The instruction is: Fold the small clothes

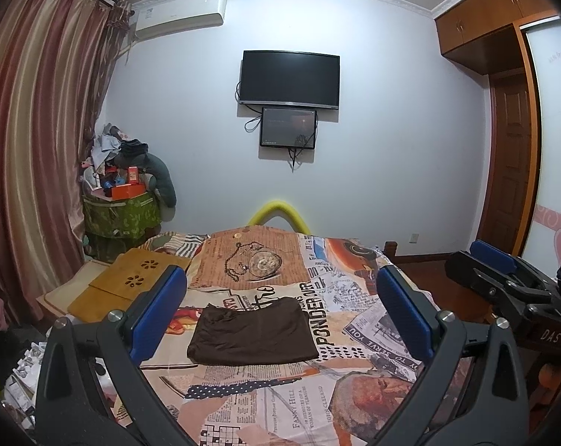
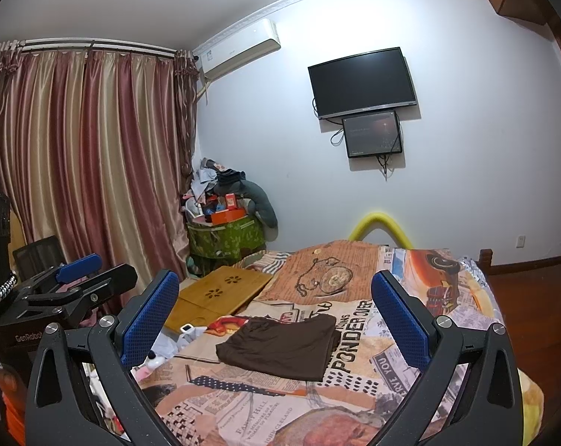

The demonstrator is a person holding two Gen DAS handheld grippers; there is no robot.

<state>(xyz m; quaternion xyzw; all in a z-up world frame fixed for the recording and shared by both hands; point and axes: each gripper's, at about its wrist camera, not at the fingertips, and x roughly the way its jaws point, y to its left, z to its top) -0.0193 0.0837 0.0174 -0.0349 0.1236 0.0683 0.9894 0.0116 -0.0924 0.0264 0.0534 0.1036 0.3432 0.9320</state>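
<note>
A small dark brown garment [image 1: 252, 332] lies folded into a flat rectangle on the bed's newspaper-print cover [image 1: 280, 401]. It also shows in the right wrist view [image 2: 280, 347]. My left gripper [image 1: 280, 297] is open and empty, held above and in front of the garment. My right gripper [image 2: 275, 301] is open and empty too, held above the bed to the right. The right gripper shows at the right edge of the left wrist view [image 1: 503, 278]. The left gripper shows at the left edge of the right wrist view [image 2: 68, 282].
A wooden lap tray [image 1: 132, 282] lies on the bed's left side. A green bin piled with clutter [image 1: 122, 215] stands in the corner by the curtains [image 1: 31, 148]. A yellow foam tube [image 1: 278, 213] arches at the bed's far end. A wardrobe [image 1: 511, 148] is at the right.
</note>
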